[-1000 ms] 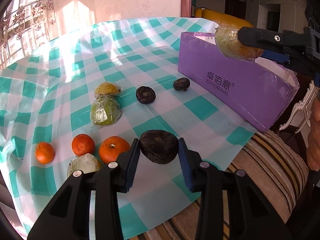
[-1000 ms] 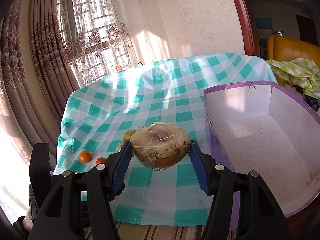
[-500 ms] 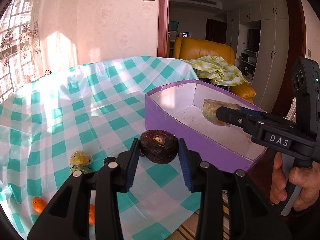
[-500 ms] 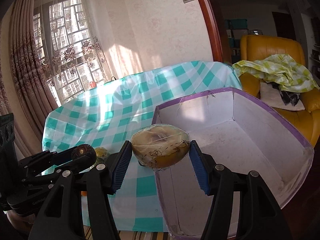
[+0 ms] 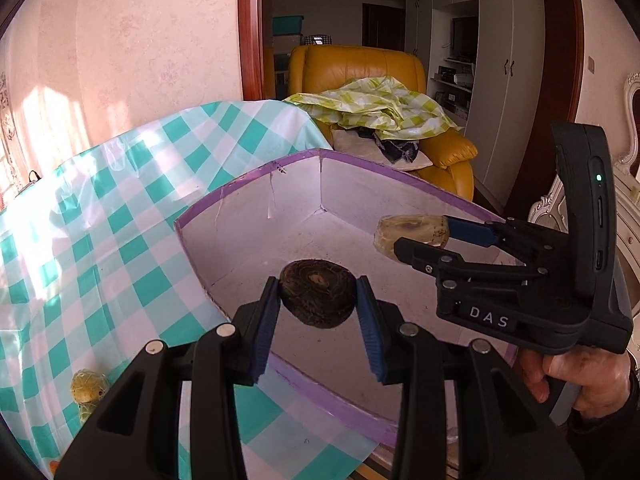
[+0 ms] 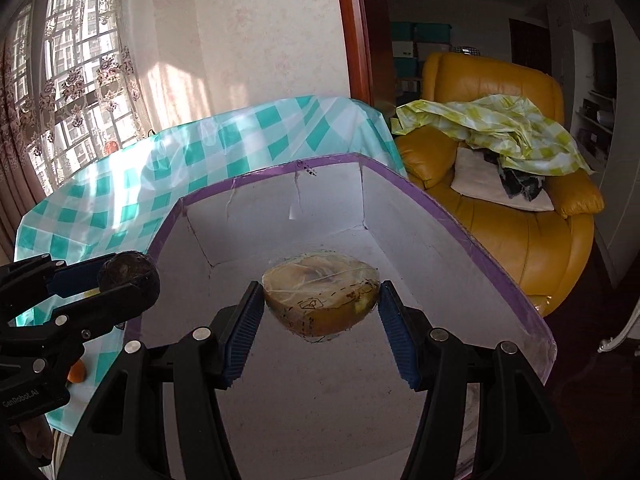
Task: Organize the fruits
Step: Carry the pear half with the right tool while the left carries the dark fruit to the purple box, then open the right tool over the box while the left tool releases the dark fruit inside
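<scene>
The left tongs (image 5: 318,300) are clamped on a dark brown, wrinkled round fruit (image 5: 318,299), their blue ribbed pads pressing its two sides, and they hold it in the air over the near left part of the open purple cardboard box with a white inside (image 5: 248,216). The right tongs (image 6: 320,306) grip a larger yellowish-brown fruit wrapped in clear plastic film (image 6: 320,300), pads against its left and right sides, and it hangs above the box's white floor, near the middle, without touching it. In the left wrist view the right tongs come in from the right, held by a person's hand (image 5: 580,376) at the lower right edge, with the wrapped fruit over the far right part of the box. In the right wrist view the left tongs reach in from the left, the dark fruit sitting just above the box's left rim. No fruit can be seen lying inside the box. The box rests at the right end of the bench, which is covered by a teal-and-white checked plastic cloth (image 5: 100,240). On that cloth, at the near left, lies a small yellow-green fruit in clear wrap (image 5: 89,386), well apart from the box. Beyond the bench stands a mustard-yellow leather armchair (image 6: 520,216) with a crumpled yellow-green checked cloth (image 6: 492,124) draped over it.
</scene>
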`<state>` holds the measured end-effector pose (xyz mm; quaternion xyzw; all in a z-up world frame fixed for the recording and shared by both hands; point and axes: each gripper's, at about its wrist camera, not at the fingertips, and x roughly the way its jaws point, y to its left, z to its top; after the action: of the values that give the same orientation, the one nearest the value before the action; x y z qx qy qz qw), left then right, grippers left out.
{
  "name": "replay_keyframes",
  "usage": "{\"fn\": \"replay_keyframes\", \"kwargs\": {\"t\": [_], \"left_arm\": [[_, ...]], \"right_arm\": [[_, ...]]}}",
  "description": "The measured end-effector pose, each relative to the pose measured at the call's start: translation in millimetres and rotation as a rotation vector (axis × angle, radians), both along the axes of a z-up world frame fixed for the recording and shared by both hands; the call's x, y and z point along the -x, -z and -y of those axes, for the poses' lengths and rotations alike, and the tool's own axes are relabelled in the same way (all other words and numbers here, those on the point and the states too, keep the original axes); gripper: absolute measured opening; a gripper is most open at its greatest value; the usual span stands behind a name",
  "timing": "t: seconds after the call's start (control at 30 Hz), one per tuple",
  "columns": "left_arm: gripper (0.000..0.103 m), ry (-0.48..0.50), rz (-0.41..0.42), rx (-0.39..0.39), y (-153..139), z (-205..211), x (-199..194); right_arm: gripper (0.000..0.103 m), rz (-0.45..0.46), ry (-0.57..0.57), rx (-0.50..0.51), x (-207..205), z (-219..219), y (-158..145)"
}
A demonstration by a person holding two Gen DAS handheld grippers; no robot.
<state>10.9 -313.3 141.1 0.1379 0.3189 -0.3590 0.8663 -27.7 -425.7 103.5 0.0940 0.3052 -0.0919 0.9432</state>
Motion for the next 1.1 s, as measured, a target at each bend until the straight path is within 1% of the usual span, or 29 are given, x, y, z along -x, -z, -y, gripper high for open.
{"fn": "replay_keyframes", "kwargs": {"t": [0.13,0.2,0.27,0.33,0.47,0.57,0.67,0.77,0.9,1.1], "left_arm": [[0.039,0.039,-0.026,-0.072,17.2,27.4,-6.1],[0.039,0.061,-0.029,-0.101,23.9,39.2,-8.2],[0.039,0.079,-0.04,-0.136,31.4,49.3,-11.7],[0.039,0.092,-0.045,-0.176,38.5,58.3,-14.5],[0.039,0.127,-0.084,-0.232,53.0,69.6,-21.2],[0.039,0.144,-0.103,-0.251,61.9,72.6,-22.8],[0.039,0.164,-0.141,-0.283,73.5,75.2,-25.0],[0.039,0.175,-0.175,-0.29,77.3,75.8,-28.0],[0.039,0.196,-0.211,-0.327,82.7,77.5,-28.7],[0.039,0.199,-0.224,-0.349,87.3,76.8,-25.5]], "right_arm": [[0.058,-0.028,0.023,0.048,-7.0,13.4,3.0],[0.058,-0.051,0.032,0.09,-12.2,18.3,4.2],[0.058,-0.101,0.034,0.135,-21.7,23.6,8.0],[0.058,-0.174,0.024,0.177,-30.9,26.8,14.9],[0.057,-0.248,0.001,0.216,-39.3,27.0,21.3],[0.058,-0.305,-0.013,0.261,-44.3,20.6,26.6],[0.058,-0.347,-0.012,0.286,-46.6,18.2,30.6],[0.058,-0.389,-0.02,0.312,-48.8,15.2,36.1],[0.058,-0.426,-0.038,0.309,-51.4,15.6,39.6],[0.058,-0.452,-0.049,0.306,-52.1,15.4,43.7]]}}
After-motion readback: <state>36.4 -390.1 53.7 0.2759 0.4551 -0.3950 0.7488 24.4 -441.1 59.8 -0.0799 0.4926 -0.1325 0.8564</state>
